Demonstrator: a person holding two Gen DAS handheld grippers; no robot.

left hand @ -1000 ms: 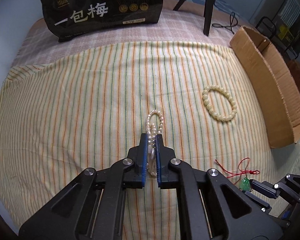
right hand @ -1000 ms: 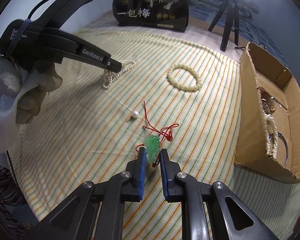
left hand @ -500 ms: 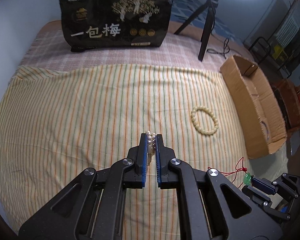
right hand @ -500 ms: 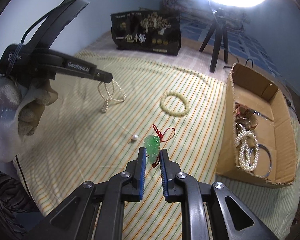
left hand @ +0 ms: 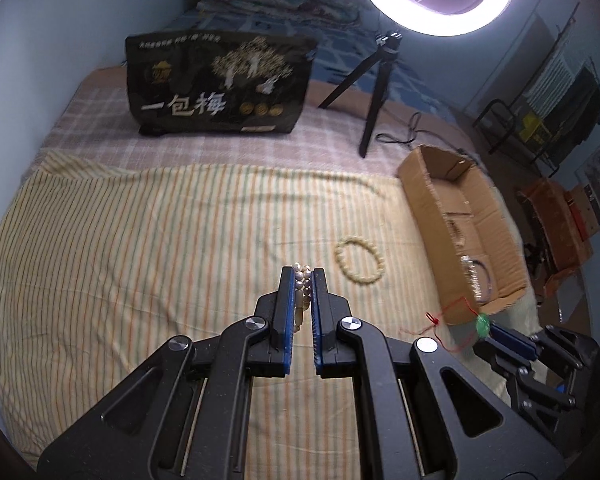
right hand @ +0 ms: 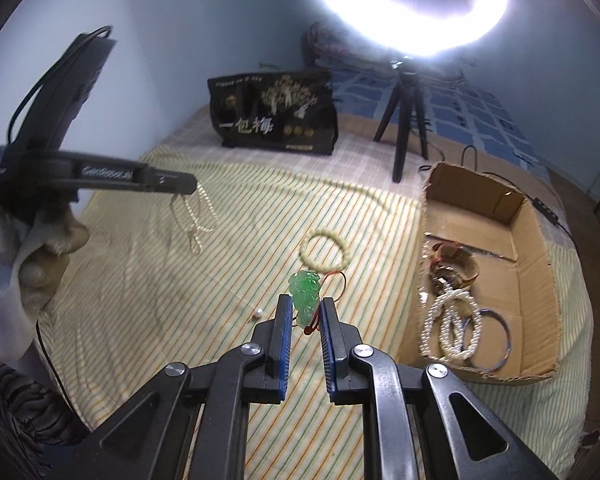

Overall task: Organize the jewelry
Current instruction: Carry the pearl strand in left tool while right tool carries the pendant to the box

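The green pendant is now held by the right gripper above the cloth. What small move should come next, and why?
Probably carry the right gripper rightward until the green pendant hangs over the cardboard box, then open. The pendant is clamped and lifted off the striped cloth, its red cord dangling, and the box already holds a pearl necklace and a bangle.

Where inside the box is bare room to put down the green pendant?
The cardboard box is bare at its far end, beyond the brown bracelet. The near end is crowded by the pearl strand and thin bangle.
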